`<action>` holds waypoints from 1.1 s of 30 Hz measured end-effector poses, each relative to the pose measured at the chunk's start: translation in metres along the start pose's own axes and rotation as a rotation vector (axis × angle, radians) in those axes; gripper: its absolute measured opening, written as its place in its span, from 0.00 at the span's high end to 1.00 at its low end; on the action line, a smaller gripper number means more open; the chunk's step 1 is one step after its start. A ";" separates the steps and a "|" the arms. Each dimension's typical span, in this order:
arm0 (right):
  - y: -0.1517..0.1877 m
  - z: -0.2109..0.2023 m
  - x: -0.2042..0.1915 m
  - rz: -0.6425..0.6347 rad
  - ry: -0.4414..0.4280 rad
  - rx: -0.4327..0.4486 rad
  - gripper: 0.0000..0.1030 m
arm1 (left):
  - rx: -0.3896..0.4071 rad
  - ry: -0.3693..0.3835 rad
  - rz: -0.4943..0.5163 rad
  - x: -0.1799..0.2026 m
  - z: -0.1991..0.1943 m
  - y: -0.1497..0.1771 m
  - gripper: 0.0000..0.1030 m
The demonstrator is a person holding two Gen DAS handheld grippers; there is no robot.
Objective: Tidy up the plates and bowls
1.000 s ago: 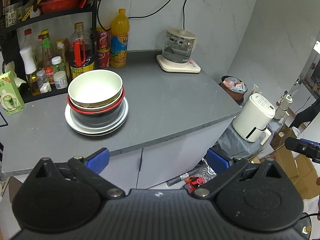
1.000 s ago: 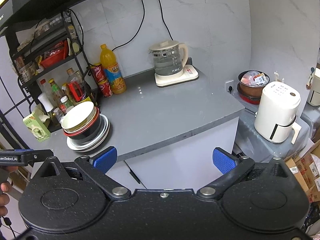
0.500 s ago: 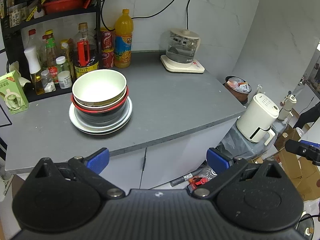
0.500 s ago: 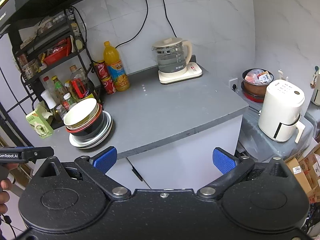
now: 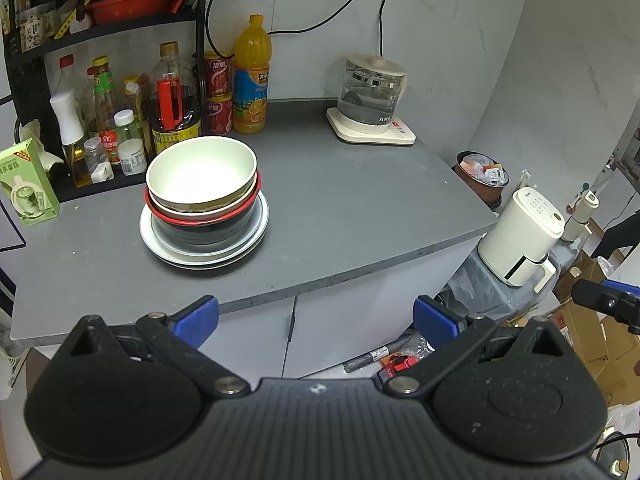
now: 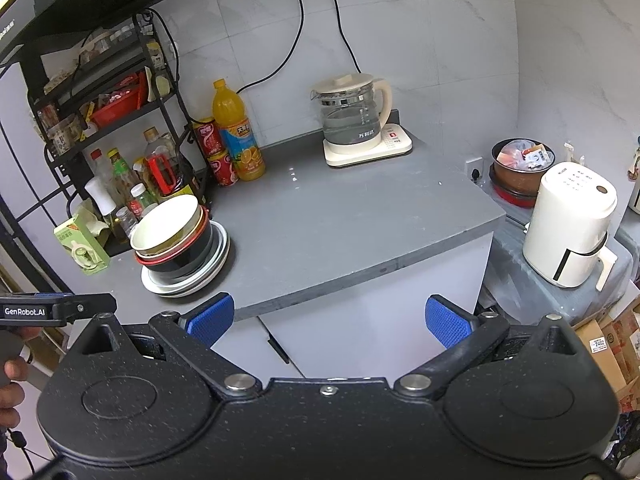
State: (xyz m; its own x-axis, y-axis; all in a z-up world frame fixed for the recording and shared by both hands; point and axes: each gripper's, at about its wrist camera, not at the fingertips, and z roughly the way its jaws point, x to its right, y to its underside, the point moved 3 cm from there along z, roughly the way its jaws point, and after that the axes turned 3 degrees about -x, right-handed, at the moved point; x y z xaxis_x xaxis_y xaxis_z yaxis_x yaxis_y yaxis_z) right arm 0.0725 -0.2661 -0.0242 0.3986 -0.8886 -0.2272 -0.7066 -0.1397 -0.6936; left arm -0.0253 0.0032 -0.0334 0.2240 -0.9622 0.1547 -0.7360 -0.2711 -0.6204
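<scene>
One stack of dishes stands on the grey counter (image 5: 352,208): a cream bowl (image 5: 200,172) on top, a red-rimmed bowl (image 5: 202,216) and a black bowl under it, white plates (image 5: 244,244) at the bottom. The same stack (image 6: 180,248) sits at the counter's left in the right wrist view. My left gripper (image 5: 316,320) is open and empty, held in front of the counter's front edge, short of the stack. My right gripper (image 6: 328,318) is open too, off the front edge and to the right of the stack.
A black rack (image 5: 100,80) of bottles and a green carton (image 5: 28,188) stand behind the stack. An orange juice bottle (image 5: 252,76), red cans and a glass kettle (image 5: 372,96) line the back wall. A white appliance (image 6: 568,228) and a pot (image 6: 520,168) sit lower at the right.
Both grippers have drifted a little closer to the counter, so the stack looks slightly larger and more central. Their jaws stay open. The dishes have not moved.
</scene>
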 end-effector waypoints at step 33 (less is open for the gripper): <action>-0.003 0.003 0.003 -0.011 -0.011 -0.009 0.00 | -0.009 -0.013 -0.012 0.000 -0.001 0.000 0.01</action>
State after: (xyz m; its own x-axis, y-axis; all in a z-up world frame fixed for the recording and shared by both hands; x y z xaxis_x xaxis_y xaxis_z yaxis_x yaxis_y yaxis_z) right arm 0.0776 -0.2675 -0.0252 0.4130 -0.8821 -0.2266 -0.7070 -0.1536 -0.6904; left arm -0.0258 0.0033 -0.0326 0.2410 -0.9585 0.1525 -0.7388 -0.2830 -0.6116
